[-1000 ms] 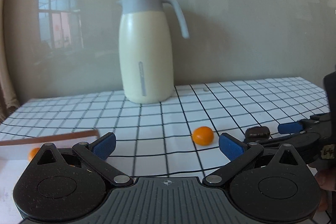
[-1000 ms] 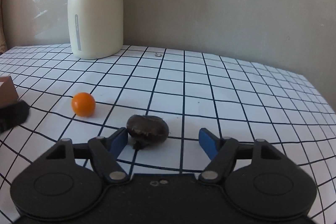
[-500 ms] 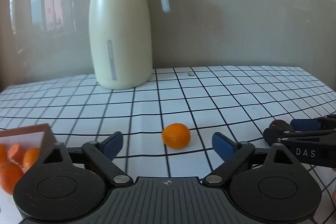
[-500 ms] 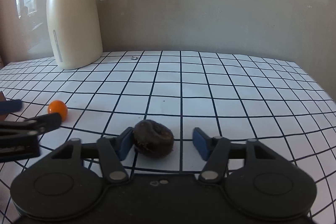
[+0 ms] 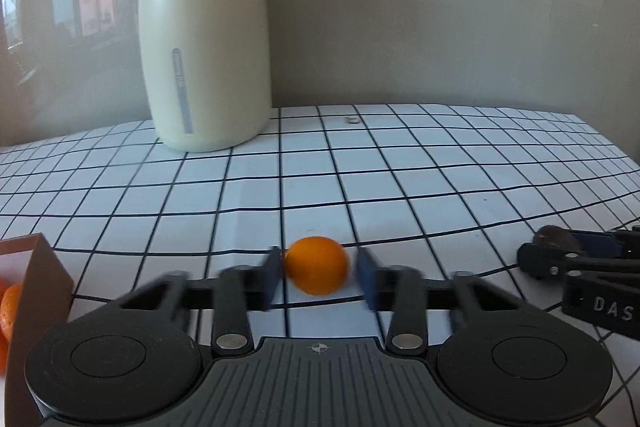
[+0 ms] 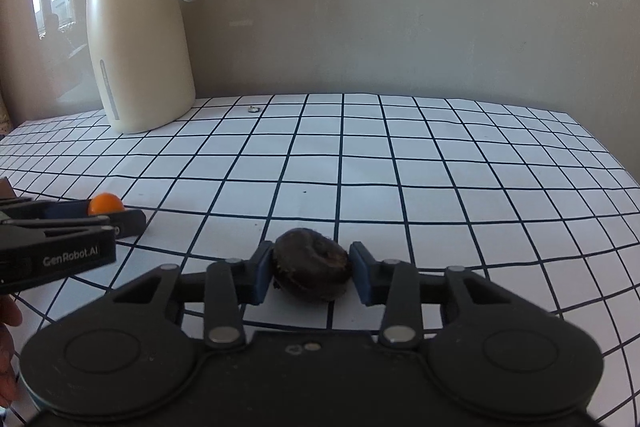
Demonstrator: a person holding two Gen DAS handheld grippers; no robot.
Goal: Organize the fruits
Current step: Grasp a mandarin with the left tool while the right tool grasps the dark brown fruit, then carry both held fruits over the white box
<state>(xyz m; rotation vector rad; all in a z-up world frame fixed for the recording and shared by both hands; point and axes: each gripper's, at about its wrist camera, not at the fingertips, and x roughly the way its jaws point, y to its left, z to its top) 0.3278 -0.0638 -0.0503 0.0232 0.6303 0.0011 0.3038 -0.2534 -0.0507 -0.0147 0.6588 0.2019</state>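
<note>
Home dining corner, likely: cream thermos jug [image 6: 140, 27] upper left, checked tablecloth [image 6: 400, 163] across middle, plain wall [image 6: 400, 7] behind, window reflection far left.

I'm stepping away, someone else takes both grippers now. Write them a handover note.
Left gripper: jaws have just been closing around the small orange fruit; pads at its sides, blurred, firm contact not certain.
Right gripper: jaws have just been closing, pads now against the dark brown fruit.
Both fruits are on the checked tablecloth.
Brown box at the left gripper's left already holds orange fruits.
The cream jug stands at the back.
Done: some orange fruits boxed.
Left: lift both fruits; the orange one probably joins the box. No place for the dark one is in view.
</note>
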